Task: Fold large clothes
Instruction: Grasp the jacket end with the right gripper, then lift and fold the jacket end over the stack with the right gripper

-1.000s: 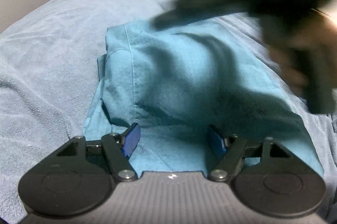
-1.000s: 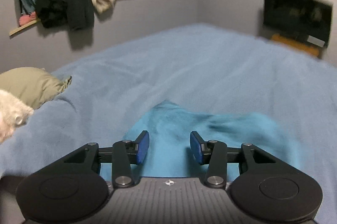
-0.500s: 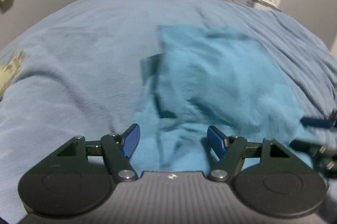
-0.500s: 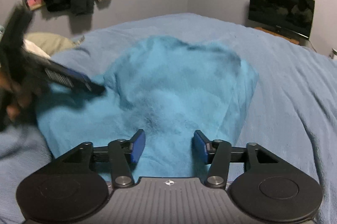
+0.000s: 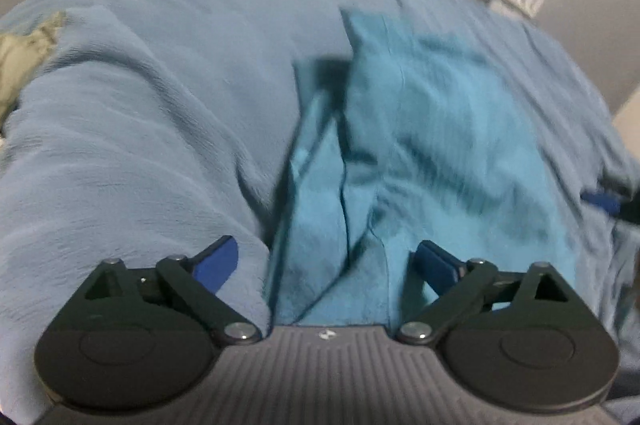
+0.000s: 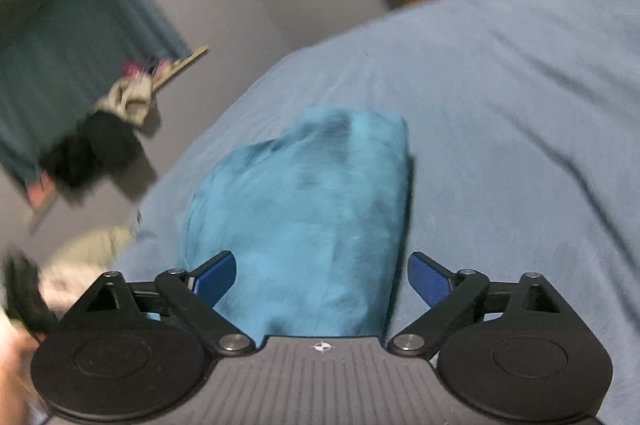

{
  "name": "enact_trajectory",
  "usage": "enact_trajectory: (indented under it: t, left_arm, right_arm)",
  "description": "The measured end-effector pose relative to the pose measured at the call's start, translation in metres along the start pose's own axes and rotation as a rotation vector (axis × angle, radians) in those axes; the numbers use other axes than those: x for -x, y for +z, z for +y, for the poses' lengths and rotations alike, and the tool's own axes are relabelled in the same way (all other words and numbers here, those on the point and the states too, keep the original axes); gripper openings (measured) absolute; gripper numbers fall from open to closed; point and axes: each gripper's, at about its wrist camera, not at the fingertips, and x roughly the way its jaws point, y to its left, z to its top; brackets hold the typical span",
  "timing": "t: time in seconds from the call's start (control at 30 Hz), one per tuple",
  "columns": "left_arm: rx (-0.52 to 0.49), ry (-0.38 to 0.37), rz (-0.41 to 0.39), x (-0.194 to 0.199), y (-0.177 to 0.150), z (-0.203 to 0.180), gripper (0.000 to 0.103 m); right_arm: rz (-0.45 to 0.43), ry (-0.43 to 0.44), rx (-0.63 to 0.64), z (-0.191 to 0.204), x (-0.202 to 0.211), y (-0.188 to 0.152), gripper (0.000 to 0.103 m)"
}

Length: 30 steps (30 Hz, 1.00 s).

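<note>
1. Garment (image 5: 432, 129) lies on the bed (image 5: 160, 85), already doubled into a compact bundle, well in from the edges; layers uneven along one side.
2. Left claw (image 5: 326, 261) spread, holding nothing, low over the near hem.
3. Right claw (image 6: 322, 273) spread, empty.
4. Likely left: tidy, maybe one more fold.

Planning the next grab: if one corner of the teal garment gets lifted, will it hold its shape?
Probably not. The folded teal fabric garment shows soft creases and loose layered edges, so it would likely drape and unfold. It looks thin, likely light. Lying on the fuzzy blue blanket, it may drag rather than slide.
</note>
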Motion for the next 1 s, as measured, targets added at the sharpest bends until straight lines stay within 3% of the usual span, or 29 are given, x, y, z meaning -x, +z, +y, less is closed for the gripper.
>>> enact_trajectory:
  t: [0.2, 0.37, 0.67, 0.83, 1.0]
  left_arm:
    - [-0.054, -0.057, 0.080, -0.018, -0.009, -0.009, 0.095]
    - [-0.034, -0.080, 0.069, -0.017, -0.009, -0.004, 0.095]
    - [-0.007, -0.105, 0.089, -0.031, -0.002, -0.002, 0.095]
    - [0.006, -0.118, 0.100, -0.034, 0.000, -0.004, 0.095]
    - [0.001, -0.115, 0.101, -0.034, 0.000, -0.006, 0.095]
  right_arm:
    - [0.089, 0.047, -0.172, -0.046, -0.053, 0.014, 0.099]
    - [0.147, 0.137, -0.225, -0.067, -0.108, 0.024, 0.100]
    - [0.237, 0.379, -0.278, -0.097, -0.189, 0.046, 0.103]
    - [0.278, 0.472, -0.300, -0.114, -0.204, 0.055, 0.103]
    - [0.251, 0.516, -0.341, -0.139, -0.194, 0.055, 0.103]
